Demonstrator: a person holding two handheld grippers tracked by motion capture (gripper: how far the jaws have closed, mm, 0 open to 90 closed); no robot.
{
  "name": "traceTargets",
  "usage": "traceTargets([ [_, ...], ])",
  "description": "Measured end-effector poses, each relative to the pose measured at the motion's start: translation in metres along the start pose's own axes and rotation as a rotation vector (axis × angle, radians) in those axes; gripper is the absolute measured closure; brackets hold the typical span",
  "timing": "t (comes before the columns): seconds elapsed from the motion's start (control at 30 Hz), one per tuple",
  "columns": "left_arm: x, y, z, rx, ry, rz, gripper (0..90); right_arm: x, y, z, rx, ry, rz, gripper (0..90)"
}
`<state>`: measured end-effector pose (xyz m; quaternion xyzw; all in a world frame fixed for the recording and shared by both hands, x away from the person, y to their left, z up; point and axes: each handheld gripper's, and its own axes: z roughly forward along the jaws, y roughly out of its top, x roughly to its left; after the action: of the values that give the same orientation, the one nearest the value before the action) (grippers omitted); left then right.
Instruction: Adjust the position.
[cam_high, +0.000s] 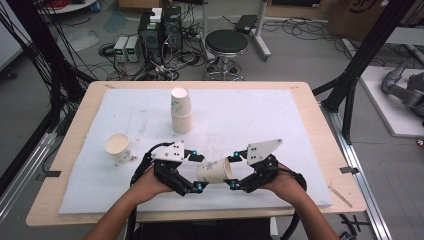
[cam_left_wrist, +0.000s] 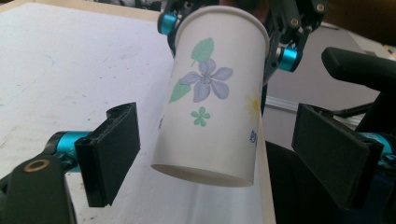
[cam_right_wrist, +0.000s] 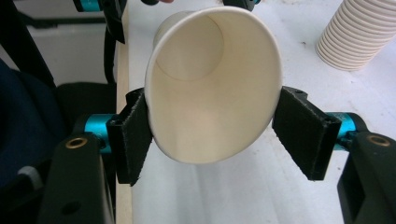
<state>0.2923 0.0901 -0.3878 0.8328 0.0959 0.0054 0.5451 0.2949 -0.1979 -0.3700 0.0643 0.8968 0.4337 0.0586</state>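
Observation:
A paper cup printed with flowers hangs on its side just above the white mat, between my two grippers. My right gripper is shut on its rim end. In the right gripper view, both pads of the right gripper press the cup and squeeze its mouth into an oval. My left gripper is open around the cup's base end. In the left gripper view, its pads stand clear on either side of the cup.
A tall stack of paper cups stands upside down at the middle of the white mat. A single upright cup sits to the left, near my left hand. The table's front edge runs just below my hands.

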Motion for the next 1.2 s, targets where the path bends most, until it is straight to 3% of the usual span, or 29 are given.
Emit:
traceTargets([
  [0.3, -0.001, 0.005, 0.004, 0.091, 0.011, 0.045, 15.9, -0.002, 0.023, 0.003, 0.137, 0.004, -0.049, 30.7],
  [0.67, 0.001, 0.005, 0.013, 0.161, 0.014, 0.048, 16.6, -0.001, 0.039, 0.013, 0.288, 0.017, -0.092, 30.7],
  [1.2, 0.004, 0.006, 0.018, 0.221, 0.028, 0.045, 17.5, -0.001, 0.062, 0.022, 0.403, 0.026, -0.151, 30.6],
])
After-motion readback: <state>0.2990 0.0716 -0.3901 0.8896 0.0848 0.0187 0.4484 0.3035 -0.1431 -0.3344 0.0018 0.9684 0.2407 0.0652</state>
